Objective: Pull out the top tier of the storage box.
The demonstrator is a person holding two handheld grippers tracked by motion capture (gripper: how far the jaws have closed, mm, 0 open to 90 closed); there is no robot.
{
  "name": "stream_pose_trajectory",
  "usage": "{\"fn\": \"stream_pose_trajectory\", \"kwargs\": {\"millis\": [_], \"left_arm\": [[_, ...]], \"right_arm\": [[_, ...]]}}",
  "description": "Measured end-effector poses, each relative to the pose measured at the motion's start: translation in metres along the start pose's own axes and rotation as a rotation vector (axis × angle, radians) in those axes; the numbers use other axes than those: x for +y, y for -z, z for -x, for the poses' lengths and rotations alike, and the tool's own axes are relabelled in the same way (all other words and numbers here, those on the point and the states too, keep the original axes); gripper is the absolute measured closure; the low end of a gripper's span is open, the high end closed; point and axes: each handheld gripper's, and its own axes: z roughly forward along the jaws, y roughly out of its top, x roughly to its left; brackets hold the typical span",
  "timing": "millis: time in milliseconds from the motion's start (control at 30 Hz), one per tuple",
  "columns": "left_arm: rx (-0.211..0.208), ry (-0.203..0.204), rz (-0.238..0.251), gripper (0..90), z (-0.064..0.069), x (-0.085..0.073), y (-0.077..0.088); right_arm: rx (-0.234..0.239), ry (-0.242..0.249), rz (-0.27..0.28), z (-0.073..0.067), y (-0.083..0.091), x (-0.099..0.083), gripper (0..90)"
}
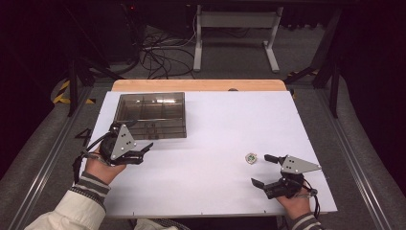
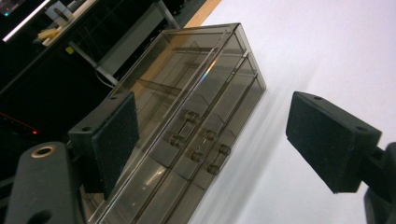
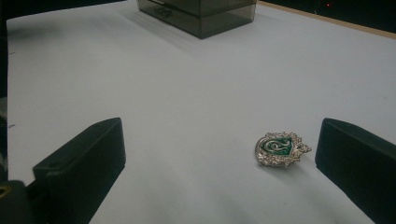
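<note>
A smoky transparent drawer box (image 1: 151,115) stands at the back left of the white table top (image 1: 215,134); small knobs show on its drawer fronts (image 2: 196,149). My left gripper (image 1: 145,152) sits just in front of the box's near right corner, open, with nothing between its pads (image 2: 112,140). A small silver badge with a green centre (image 1: 251,158) lies flat at the front right. My right gripper (image 1: 260,169) is open just behind it. In the right gripper view the badge (image 3: 280,148) lies between the jaws, close to the right pad (image 3: 355,163), untouched.
A wooden table edge (image 1: 198,85) runs behind the white sheet. Beyond it are a white desk frame (image 1: 234,28) and loose cables (image 1: 163,52) on the floor. The box (image 3: 198,11) is far off from the right gripper.
</note>
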Motion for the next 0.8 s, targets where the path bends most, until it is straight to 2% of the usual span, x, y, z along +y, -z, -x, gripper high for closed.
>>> {"fn": "stream_pose_trajectory", "kwargs": {"millis": [167,267,800], "left_arm": [[0.028,-0.051,-0.018,19.0,0.0022,-0.0014,-0.0009],[0.024,-0.079,-0.023,18.8,0.0028,-0.001,-0.0005],[0.045,-0.135,-0.061,20.5,0.0031,-0.0065,-0.0032]], "right_arm": [[0.003,0.004,-0.004,0.0,-0.0005,-0.0001,2.4],[0.005,0.004,-0.006,-0.0003,-0.0006,0.0,2.5],[0.006,-0.001,-0.008,-0.0006,-0.0008,0.0001,2.7]]}}
